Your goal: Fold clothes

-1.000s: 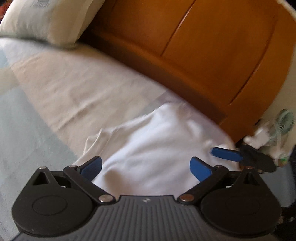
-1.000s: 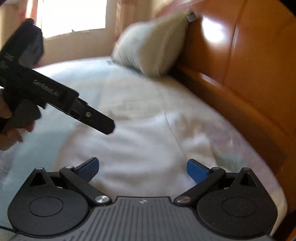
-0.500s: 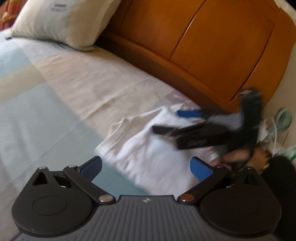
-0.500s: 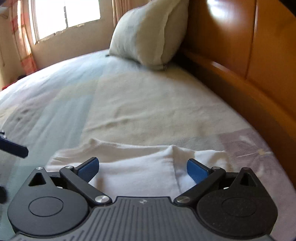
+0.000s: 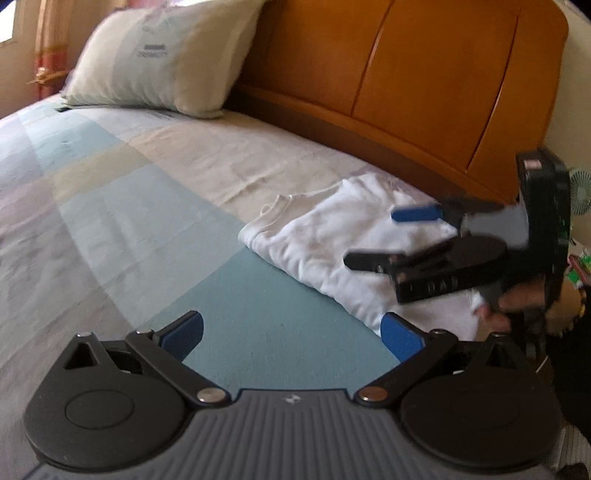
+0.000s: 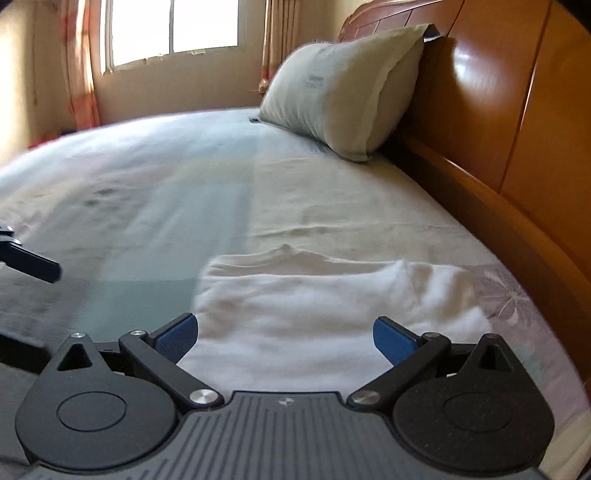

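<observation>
**White garment lies folded near the headboard, both grippers empty**

A white garment (image 5: 334,243) lies folded in a rough rectangle on the bed sheet (image 5: 122,206), on the right side of the bed, close to the wooden headboard (image 5: 413,85). Its top layer is rumpled, with a rounded edge showing at its far-left corner.

The left gripper (image 5: 291,334) is held above a teal patch of the sheet, near the garment's left edge, its blue-padded jaws spread wide with nothing between them. In its view the right gripper (image 5: 384,236) hovers over the right part of the garment, held by a hand (image 5: 532,306) at the bed's right edge; its jaws stand apart and hold nothing.

From the right wrist view, the right gripper (image 6: 282,334) faces across the garment (image 6: 317,314), jaws spread, with cloth visible between them but not pinched. A pale pillow (image 6: 343,92) leans against the headboard at the far end, and a window (image 6: 173,29) with curtains lies beyond the bed
</observation>
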The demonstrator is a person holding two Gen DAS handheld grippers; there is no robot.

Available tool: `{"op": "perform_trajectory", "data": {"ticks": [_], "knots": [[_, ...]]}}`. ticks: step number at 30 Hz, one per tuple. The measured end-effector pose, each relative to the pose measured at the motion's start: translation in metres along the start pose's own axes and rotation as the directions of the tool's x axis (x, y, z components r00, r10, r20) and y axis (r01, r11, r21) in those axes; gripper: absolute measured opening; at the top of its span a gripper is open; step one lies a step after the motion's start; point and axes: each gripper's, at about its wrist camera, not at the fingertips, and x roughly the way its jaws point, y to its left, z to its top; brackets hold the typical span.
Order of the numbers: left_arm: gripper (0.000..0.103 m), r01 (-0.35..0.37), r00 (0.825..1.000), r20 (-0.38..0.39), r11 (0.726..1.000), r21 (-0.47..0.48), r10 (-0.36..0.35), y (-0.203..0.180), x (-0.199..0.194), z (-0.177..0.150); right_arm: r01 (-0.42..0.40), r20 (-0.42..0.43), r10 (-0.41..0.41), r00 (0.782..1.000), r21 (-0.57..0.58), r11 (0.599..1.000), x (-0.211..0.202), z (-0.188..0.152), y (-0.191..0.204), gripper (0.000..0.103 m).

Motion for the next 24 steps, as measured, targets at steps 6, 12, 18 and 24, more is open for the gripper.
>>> {"op": "perform_trajectory", "data": {"ticks": [6, 12, 18, 24], "knots": [[0.102, -0.116, 0.992, 0.055, 0.991, 0.061, 0.113, -0.016, -0.015, -0.024, 0.036, 0.044, -0.035, 0.998, -0.008, 0.999, -0.038, -0.024, 0.012, 0.103], [0.102, -0.060, 0.998, 0.024, 0.988, 0.142, 0.057, -0.035, -0.017, -0.051, 0.175, 0.043, -0.192, 0.980, 0.258, 0.950, -0.062, -0.061, -0.063, 0.103], [0.102, -0.072, 0.997, 0.007, 0.983, 0.171, 0.072, -0.049, -0.018, -0.062, 0.199, 0.028, -0.222, 0.975, 0.351, 0.915, -0.090, -0.075, -0.072, 0.103], [0.102, -0.065, 0.998, 0.030, 0.987, 0.149, 0.061, -0.053, -0.031, -0.059, 0.125, 0.006, -0.128, 0.992, 0.185, 0.975, -0.090, -0.078, -0.013, 0.103]]}}
